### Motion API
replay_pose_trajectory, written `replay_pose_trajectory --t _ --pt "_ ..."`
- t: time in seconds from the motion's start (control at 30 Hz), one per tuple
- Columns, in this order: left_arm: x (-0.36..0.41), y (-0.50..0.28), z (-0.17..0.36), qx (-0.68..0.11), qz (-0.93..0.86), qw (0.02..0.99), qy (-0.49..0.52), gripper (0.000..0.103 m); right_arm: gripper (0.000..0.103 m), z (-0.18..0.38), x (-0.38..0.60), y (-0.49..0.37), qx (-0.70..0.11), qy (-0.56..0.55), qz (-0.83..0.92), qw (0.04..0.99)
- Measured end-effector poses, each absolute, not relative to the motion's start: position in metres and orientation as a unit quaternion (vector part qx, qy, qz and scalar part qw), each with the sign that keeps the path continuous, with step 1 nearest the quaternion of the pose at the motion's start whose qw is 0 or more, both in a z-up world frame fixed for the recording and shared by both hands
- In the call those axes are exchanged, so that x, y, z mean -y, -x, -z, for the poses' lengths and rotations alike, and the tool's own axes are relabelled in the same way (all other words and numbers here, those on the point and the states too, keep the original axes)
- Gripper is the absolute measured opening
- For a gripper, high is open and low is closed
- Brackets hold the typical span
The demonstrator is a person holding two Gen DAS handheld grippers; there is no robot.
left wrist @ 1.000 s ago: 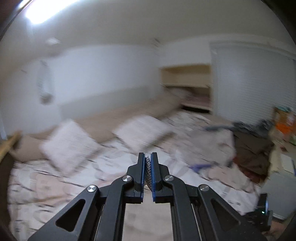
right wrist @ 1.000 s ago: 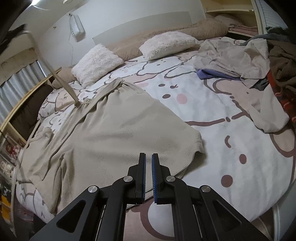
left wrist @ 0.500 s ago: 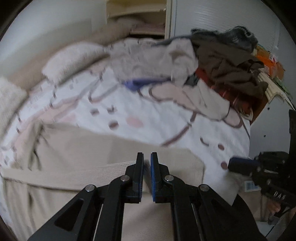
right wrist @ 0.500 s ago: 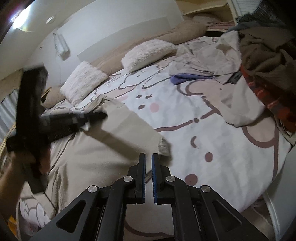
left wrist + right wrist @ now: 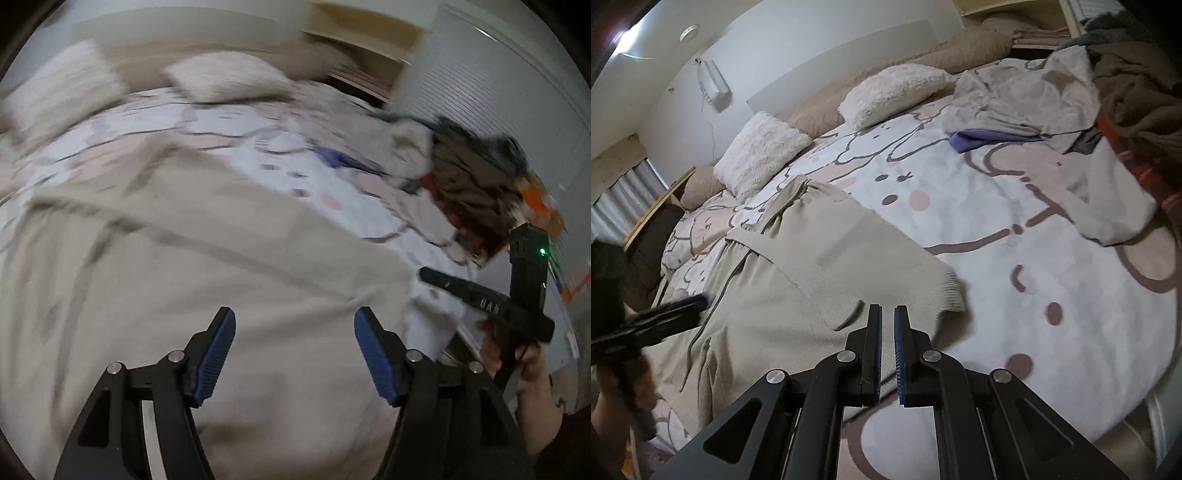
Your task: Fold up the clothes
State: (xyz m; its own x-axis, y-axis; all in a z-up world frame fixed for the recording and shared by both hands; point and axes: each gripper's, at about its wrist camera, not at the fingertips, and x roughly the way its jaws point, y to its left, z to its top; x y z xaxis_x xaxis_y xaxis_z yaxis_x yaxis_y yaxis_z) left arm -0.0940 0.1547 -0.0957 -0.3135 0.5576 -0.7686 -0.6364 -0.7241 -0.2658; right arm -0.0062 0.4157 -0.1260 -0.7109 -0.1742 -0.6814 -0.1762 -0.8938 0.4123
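Knitwear, a beige garment (image 5: 812, 280), lies spread on the bed (image 5: 1034, 295): soft, limp, probably light. Left claw (image 5: 294, 354) hangs wide above it; right claw (image 5: 887, 354) nearly closed, empty. Best pinched at the ribbed hem corner (image 5: 955, 295).

The bed (image 5: 1015, 266) wore a cartoon-print cover. On it lay a beige garment (image 5: 798, 280), two fluffy pillows (image 5: 761, 151), and a heap of clothes (image 5: 1100, 92) at its far right.
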Motion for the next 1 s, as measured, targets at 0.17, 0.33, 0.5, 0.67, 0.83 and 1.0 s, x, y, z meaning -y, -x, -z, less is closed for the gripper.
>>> replay_pose_trajectory --t 0.17,0.33,0.5,0.67,0.83,1.0 --pt "-0.043 0.079 0.102 -0.008 -0.852 0.239 0.466 0.067 0.006 0.14 -0.391 0.043 -0.236 0.405 -0.882 -0.052" --pt "0.034 0.057 0.125 0.039 -0.863 0.138 0.484 0.067 0.006 0.167 -0.369 0.074 -0.179 0.467 -0.866 -0.007" --pt "0.057 0.041 0.142 0.05 -0.865 0.105 0.488 0.067 0.006 0.152 -0.393 0.039 -0.201 0.44 -0.875 0.022" --pt "0.053 0.041 0.154 0.069 -0.863 0.115 0.487 0.067 0.085 0.126 -0.443 -0.014 -0.28 0.388 -0.877 0.049" --pt "0.042 0.04 0.16 0.049 -0.868 0.119 0.479 0.067 0.103 0.134 -0.458 -0.02 -0.323 0.379 -0.866 0.046" --pt "0.044 0.034 0.162 0.055 -0.87 0.118 0.475 0.067 0.083 0.156 -0.467 -0.004 -0.416 0.379 -0.826 -0.009"
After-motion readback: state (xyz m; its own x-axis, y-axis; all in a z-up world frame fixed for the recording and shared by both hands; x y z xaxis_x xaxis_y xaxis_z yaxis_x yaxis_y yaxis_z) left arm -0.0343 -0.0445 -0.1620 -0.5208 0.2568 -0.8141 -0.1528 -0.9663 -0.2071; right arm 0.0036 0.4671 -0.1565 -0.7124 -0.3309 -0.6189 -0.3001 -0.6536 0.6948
